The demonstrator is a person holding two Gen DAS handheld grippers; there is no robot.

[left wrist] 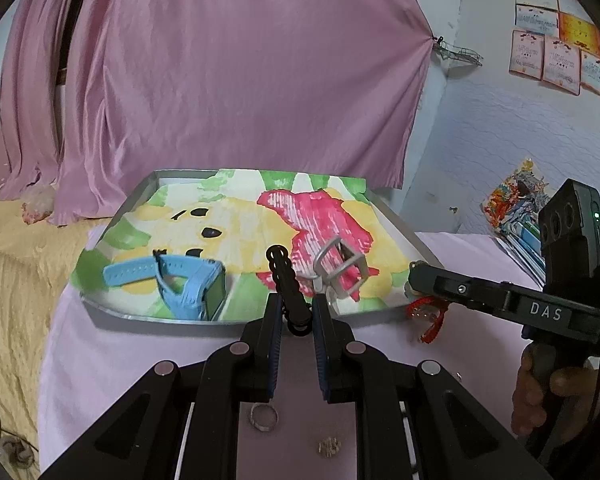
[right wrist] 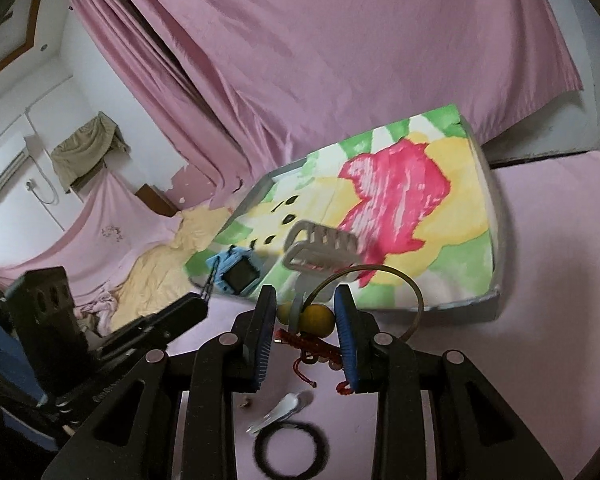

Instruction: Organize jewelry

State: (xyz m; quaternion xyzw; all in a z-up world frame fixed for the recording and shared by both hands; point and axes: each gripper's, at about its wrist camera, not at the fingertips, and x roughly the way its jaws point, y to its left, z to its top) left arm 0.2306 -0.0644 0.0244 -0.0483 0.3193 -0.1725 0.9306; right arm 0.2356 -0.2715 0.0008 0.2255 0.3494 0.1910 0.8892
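Left-wrist view, left to right. A blue watch [left wrist: 172, 280] lies at lower left of the tray [left wrist: 112, 216], on its printed cloth; its rubbery strap should be soft and grippy, best taken across the strap rather than the smooth face. At frame centre the left claw [left wrist: 296, 312] is pinched on a black bead bracelet [left wrist: 286, 280], which stands up from the fingers over the tray's near edge; the linked beads look light and limp, so a grip across the strand's middle seems safest. Just right of it a white hair clip [left wrist: 340, 266] rests on the tray: rigid, light plastic, likely brittle at its teeth. Below the fingers, on the pink counter [left wrist: 120, 344], lie a small ring [left wrist: 264, 416] and a tiny brownish piece too small to identify. At right, the other tool bears the letters "DAS" on its side. Framed sheets at upper right carry print too small to read.

Right-wrist view. The right claw [right wrist: 305, 320] is spread, its fingers either side of a bangle [right wrist: 414, 292] with yellow beads [right wrist: 318, 318], off the tray on the counter. The thin wire hoop looks stiff but easily bent; the round beads may slip, so gripping the wire is probably better. A red cord [right wrist: 308, 346], limp, lies beneath. At bottom centre: a white clip [right wrist: 282, 412] and a black hair tie [right wrist: 288, 448], soft and elastic.
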